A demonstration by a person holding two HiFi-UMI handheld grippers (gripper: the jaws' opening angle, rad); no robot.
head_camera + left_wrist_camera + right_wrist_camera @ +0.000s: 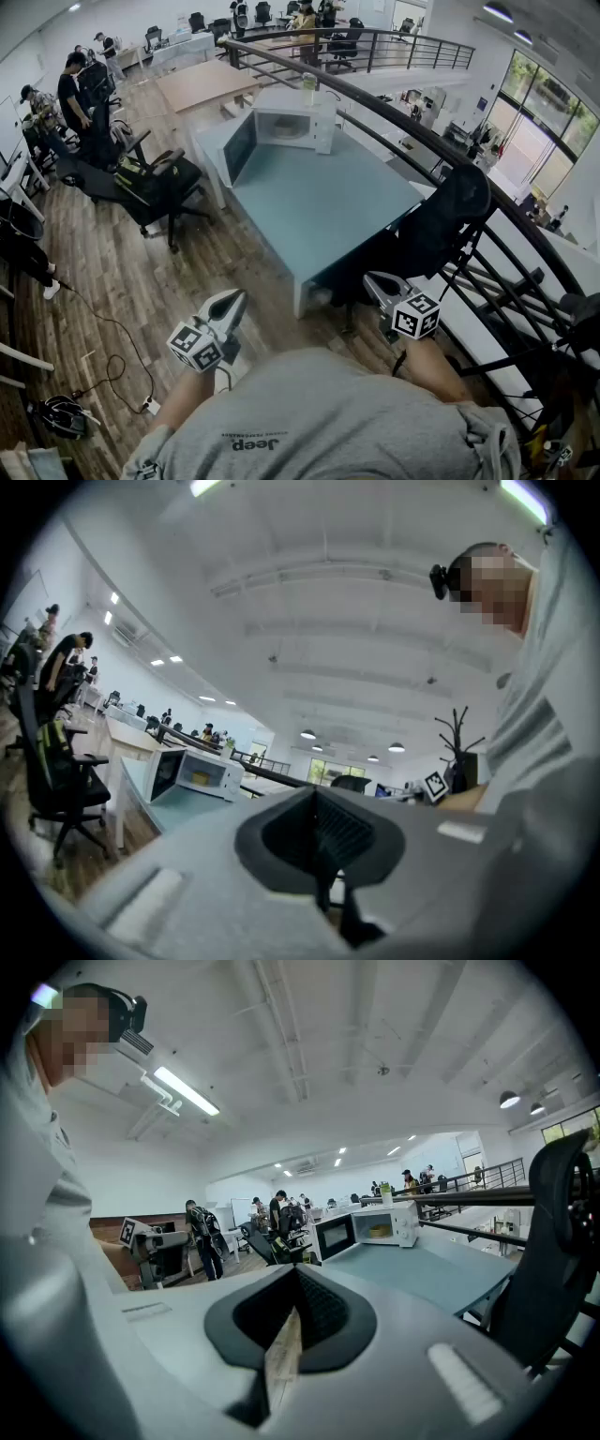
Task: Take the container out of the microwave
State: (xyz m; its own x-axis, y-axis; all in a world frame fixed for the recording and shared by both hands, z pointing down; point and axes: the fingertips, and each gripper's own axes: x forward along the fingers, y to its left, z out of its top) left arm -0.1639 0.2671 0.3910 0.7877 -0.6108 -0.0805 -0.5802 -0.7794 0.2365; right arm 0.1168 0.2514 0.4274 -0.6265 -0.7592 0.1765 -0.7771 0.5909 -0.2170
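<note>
Container (380, 1231): small, yellowish, inside open microwave (300, 98) at desk (328, 197) far end. Probably light, rigid; best taken by rim. Left hand-held gripper (230, 302), right hand-held gripper (377, 284): jaws together, empty, far off.

Bright, even indoor light: ceiling strip lights (183, 1089) plus daylight through windows (539, 141), slightly blown out. Shadows soft. Heavy fisheye everywhere: railing (530, 239) bows in head view, gripper views go black at corners. Left claw (323, 850) and right claw (291, 1321) blurred up close; room behind reasonably sharp.
</note>
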